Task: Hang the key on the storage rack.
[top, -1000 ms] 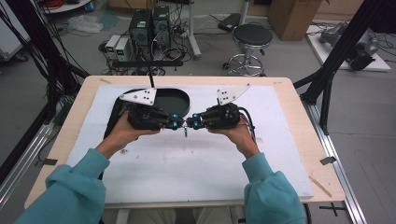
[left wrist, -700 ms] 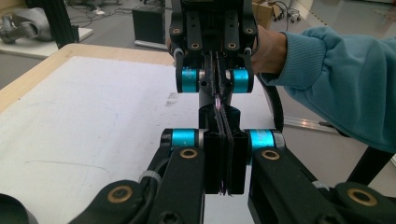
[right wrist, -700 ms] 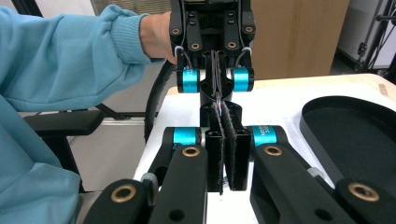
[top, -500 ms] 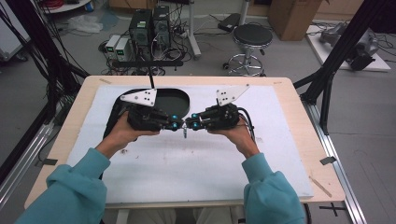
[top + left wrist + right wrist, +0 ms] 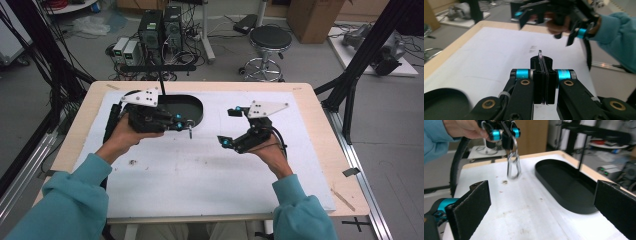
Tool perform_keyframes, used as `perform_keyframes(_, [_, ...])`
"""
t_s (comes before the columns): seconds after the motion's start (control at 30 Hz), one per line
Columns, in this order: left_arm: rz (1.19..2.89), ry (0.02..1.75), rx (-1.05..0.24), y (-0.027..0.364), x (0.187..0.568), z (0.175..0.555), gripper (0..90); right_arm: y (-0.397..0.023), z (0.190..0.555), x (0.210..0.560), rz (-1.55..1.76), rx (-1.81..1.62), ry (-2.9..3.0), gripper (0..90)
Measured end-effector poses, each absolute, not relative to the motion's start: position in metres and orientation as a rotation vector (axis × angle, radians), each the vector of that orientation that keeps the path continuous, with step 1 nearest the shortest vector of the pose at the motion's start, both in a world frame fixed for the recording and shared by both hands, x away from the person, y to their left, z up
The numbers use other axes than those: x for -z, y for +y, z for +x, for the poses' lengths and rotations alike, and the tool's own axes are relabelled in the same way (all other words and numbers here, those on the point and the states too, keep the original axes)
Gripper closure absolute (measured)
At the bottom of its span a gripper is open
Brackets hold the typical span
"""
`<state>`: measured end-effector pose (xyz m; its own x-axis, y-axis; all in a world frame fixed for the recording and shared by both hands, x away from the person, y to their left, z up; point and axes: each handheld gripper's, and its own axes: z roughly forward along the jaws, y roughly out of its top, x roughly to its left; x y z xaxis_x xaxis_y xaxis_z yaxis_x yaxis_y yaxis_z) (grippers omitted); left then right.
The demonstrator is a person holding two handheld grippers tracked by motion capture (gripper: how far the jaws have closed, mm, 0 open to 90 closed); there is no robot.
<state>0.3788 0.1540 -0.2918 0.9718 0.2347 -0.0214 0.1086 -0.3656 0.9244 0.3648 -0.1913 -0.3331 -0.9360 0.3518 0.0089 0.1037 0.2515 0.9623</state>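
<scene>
The right gripper has just let go: its jaws have been opening and now stand wide apart with nothing between them. A second ago, in the high view, it met the left gripper tip to tip over the white mat; now it sits back toward the person's right, well apart from the other tool.

The left gripper is clamped shut on a small metal clip, a carabiner by the look of it. In the right gripper view the clip hangs straight down from the left jaws, slightly blurred, ahead of and above the open right jaws. In the left gripper view only a thin metal edge pokes out past the closed pads.

So the handover looks complete: the clip now rests with the left tool alone. The black tray lies just beyond the left gripper's tip, and dropping the clip there seems the likely next move. The hold is narrow, so a swing could loosen it.
</scene>
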Motion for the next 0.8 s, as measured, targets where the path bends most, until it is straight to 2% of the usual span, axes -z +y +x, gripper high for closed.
perform_keyframes(0.37, [2.031,0.34,-0.25,0.176,0.268,0.414,88.4,-0.261,0.327,0.366,0.626,-1.731,2.077,0.7])
perform_keyframes(0.8, [2.112,0.454,-0.355,0.181,0.254,0.451,88.4,-0.3,0.305,0.403,0.749,-1.722,1.89,0.7])
